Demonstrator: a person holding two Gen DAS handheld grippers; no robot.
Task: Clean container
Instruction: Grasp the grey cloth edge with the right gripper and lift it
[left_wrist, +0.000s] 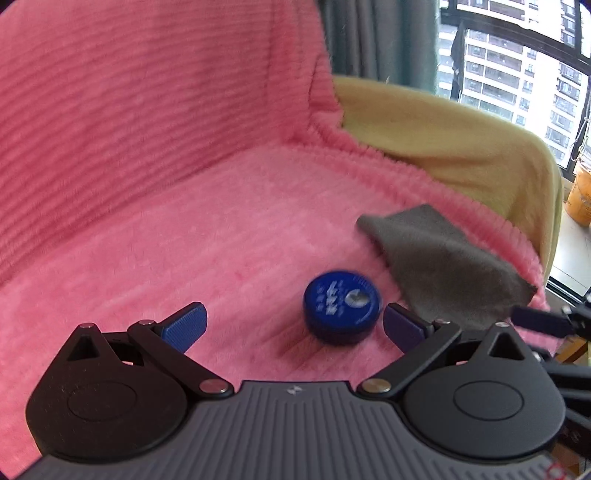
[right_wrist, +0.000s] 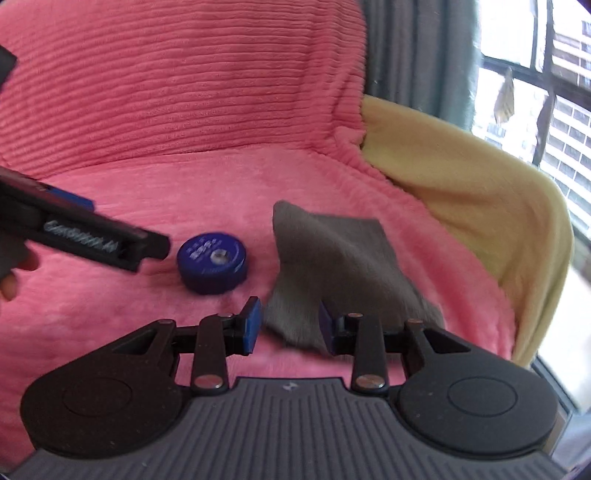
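Note:
A small round blue container (left_wrist: 341, 308) with a printed lid sits on the pink blanket; it also shows in the right wrist view (right_wrist: 212, 261). A grey cloth (left_wrist: 447, 264) lies just to its right, also in the right wrist view (right_wrist: 340, 266). My left gripper (left_wrist: 295, 326) is open wide, and the container lies between its fingertips nearer the right one. My right gripper (right_wrist: 290, 326) is open, its fingertips around the near edge of the grey cloth. The left gripper's side (right_wrist: 85, 236) shows at the left of the right wrist view.
A pink ribbed blanket (left_wrist: 184, 206) covers the seat and backrest. A yellow blanket (left_wrist: 461, 147) drapes the armrest on the right. A window and curtain (left_wrist: 369, 37) stand behind. An orange jar (left_wrist: 580, 192) stands on the sill at the far right.

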